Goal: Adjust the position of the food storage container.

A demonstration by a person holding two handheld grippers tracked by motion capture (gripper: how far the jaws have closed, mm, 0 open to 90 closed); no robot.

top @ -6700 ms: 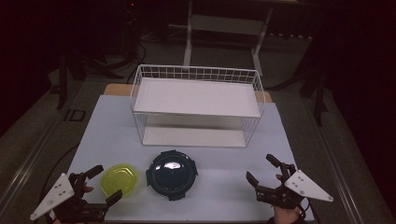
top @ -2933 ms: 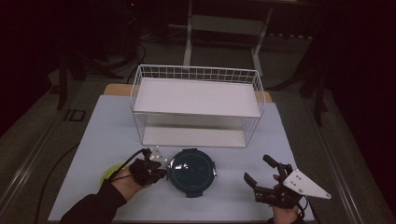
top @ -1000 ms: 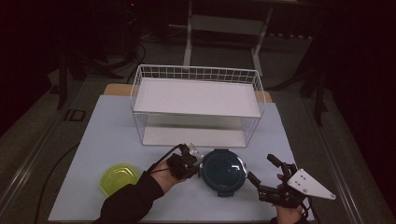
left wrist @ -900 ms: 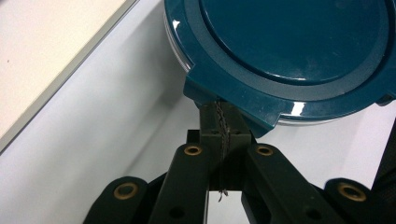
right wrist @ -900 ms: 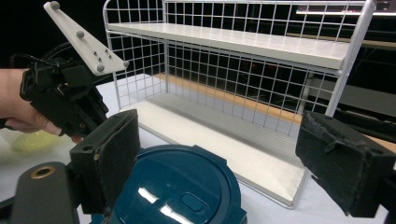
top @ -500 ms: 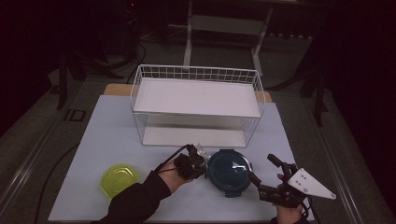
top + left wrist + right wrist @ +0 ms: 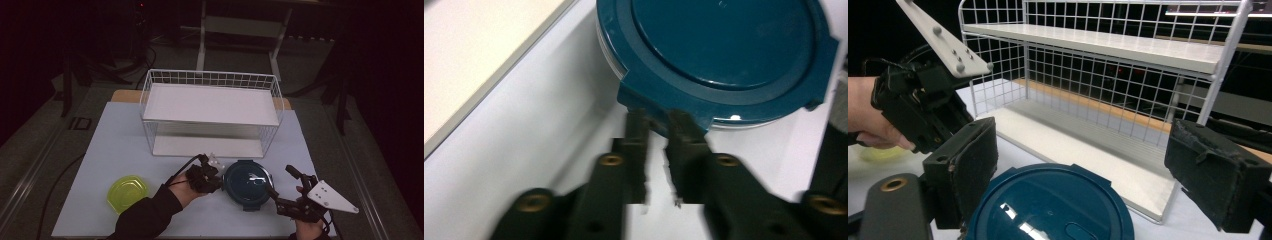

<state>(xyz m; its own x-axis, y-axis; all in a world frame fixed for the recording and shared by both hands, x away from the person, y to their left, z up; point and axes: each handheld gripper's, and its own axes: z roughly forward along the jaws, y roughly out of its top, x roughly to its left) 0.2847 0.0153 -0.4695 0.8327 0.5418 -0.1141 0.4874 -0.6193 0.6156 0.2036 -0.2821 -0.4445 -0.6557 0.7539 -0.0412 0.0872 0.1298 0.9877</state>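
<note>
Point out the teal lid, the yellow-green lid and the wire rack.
teal lid (image 7: 247,182): high view, middle of its top.
yellow-green lid (image 7: 128,192): high view, its centre.
wire rack (image 7: 210,103): high view, upper shelf board.

Room around the pale blue-white table top (image 7: 120,150) is near black; light falls from above, table bright. Small white glare spots on the round dark-teal plastic lid (image 7: 248,181), also (image 7: 1013,212). Left gripper view: black jaws blurred w/ a blocky smear, lid sharper. Right gripper view: near pads soft, white wire-mesh rack (image 7: 1128,70) crisp.
</note>
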